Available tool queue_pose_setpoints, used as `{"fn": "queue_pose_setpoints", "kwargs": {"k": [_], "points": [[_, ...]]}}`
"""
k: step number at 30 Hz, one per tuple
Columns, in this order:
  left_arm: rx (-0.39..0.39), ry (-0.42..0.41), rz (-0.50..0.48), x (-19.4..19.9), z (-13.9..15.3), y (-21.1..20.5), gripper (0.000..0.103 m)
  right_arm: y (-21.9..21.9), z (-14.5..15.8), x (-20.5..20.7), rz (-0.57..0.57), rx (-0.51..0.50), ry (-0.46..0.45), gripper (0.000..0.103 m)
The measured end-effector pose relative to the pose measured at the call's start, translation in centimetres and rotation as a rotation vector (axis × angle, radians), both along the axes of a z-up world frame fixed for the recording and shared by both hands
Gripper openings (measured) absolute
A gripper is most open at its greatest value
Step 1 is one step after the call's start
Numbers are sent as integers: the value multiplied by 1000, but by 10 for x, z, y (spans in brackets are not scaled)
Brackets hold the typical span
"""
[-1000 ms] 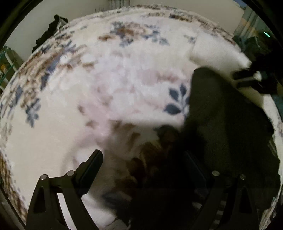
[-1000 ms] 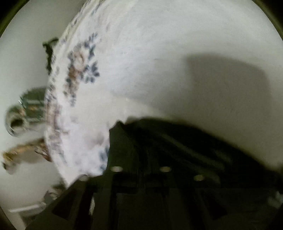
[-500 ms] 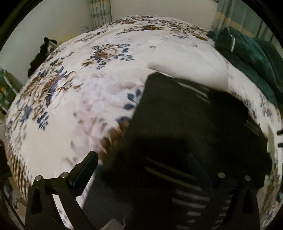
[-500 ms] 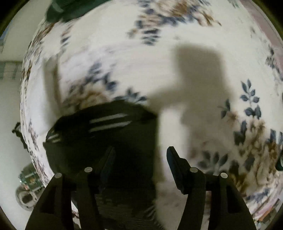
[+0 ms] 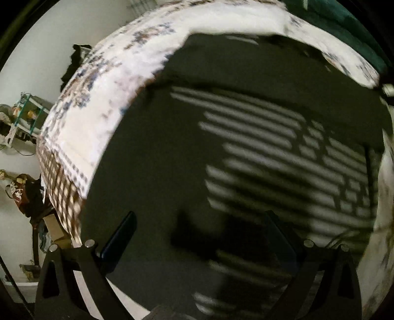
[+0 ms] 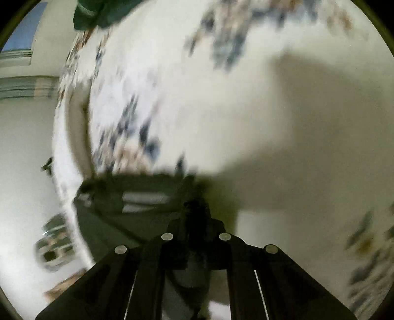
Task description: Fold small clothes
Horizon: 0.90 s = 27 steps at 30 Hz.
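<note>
Between my left tongs (image 5: 197, 236), fingers spread wide, nothing is pinched; the dark garment (image 5: 246, 152) with pale stripes fills nearly everything ahead of them and runs under both fingers. It lies spread on the floral bedspread (image 5: 103, 105), which shows as a white band beyond the garment and off to the left of the left finger. Dark green cloth (image 5: 349, 22) sits at the far right, past the garment's far edge. My right tongs (image 6: 197, 209) are pressed together on a bunched edge of the same garment (image 6: 138, 199); fabric pokes out just ahead of the tips and drapes away to the left of them, two pale stripes visible there. Ahead and to the right of the right tongs is bare bedspread (image 6: 221, 98) with a large soft shadow across it. More green cloth (image 6: 98, 12) is far ahead on the left. Both views are motion-blurred, the right one heavily, so I can't tell fine detail of the grip.
</note>
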<state>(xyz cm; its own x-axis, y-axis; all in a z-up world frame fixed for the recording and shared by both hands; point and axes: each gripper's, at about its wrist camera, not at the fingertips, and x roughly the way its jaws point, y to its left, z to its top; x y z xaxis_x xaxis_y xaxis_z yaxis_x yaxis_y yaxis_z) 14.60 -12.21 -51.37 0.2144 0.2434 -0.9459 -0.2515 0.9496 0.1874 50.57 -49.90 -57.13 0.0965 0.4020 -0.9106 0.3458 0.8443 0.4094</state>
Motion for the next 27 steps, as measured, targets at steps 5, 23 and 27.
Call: {"fn": "queue_pose_setpoints", "kwargs": {"k": [5,23,27], "points": [[-21,61,-80,-25,-10,-37,103,10,-28,12,93,67,109,7],[-86,149,-110,-97,-28,-103,103,89,-41,-180,197,269,189,56],[-59,153,-97,-105,-23,-94,103,88,-40,-197,252,76,167,11]]}}
